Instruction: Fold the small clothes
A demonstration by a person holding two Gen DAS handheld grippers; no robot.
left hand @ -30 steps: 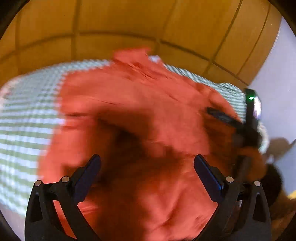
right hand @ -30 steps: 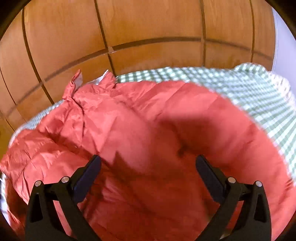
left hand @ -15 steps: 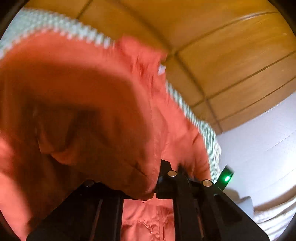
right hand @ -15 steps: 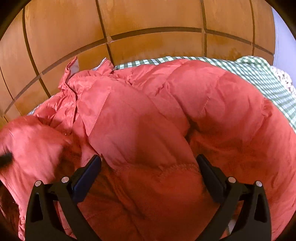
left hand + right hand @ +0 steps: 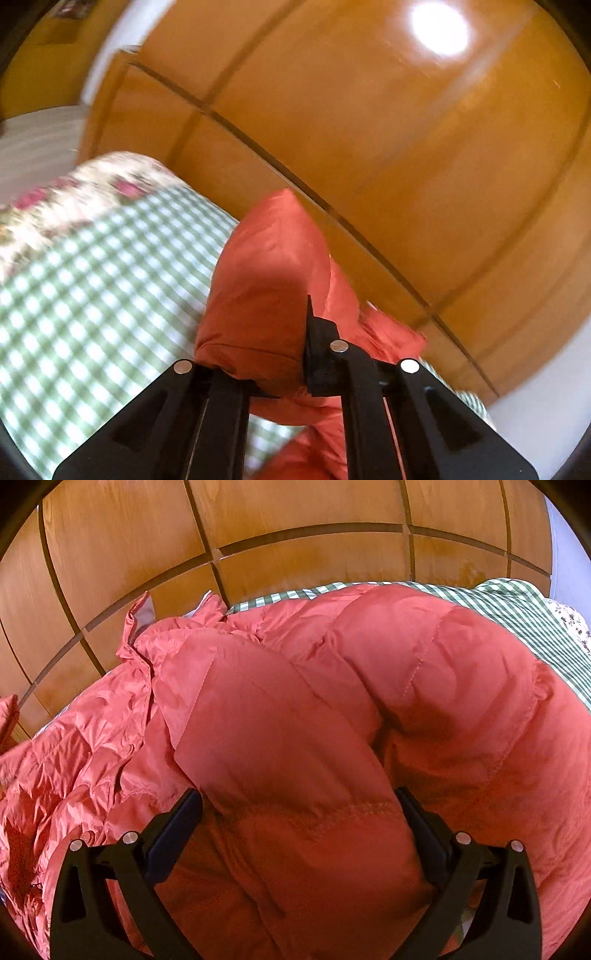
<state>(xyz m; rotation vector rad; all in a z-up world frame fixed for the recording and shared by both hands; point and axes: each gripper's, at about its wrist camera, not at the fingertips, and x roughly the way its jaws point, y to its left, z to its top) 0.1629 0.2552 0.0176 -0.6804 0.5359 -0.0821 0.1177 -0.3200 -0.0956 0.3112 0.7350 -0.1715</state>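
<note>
Standing by the bed, I see the left hand-held gripper (image 5: 291,373) pinching a puffy end of the orange-red padded jacket (image 5: 332,738), what looks like a sleeve or a corner, its jaws pressed together on the fabric so that the lifted piece (image 5: 266,288) stands up off the green-checked bedcover (image 5: 92,288). A floral pillow (image 5: 74,192) lies at the far left end of the bed, and the wooden panelled wall (image 5: 406,147) runs behind. The left view is smeared, so exactly how much cloth sits in the pinch I cannot tell.

Further right, the rest of the jacket is heaped on the bed in quilted folds, its collar end crumpled up near the wall. The right hand-held gripper (image 5: 299,834) hangs over the middle of the bulk with its jaws spread wide, a padded ridge rising between them but neither pad pressing on it.

My guess is that a part is being carried across to fold over the body. The fabric looks slick and springy: a shallow pinch could slide off partway, or the fold could puff back open once let go. With the right side holding nothing down, the whole jacket may drag across the cover instead of creasing, and bunch towards the wall.
</note>
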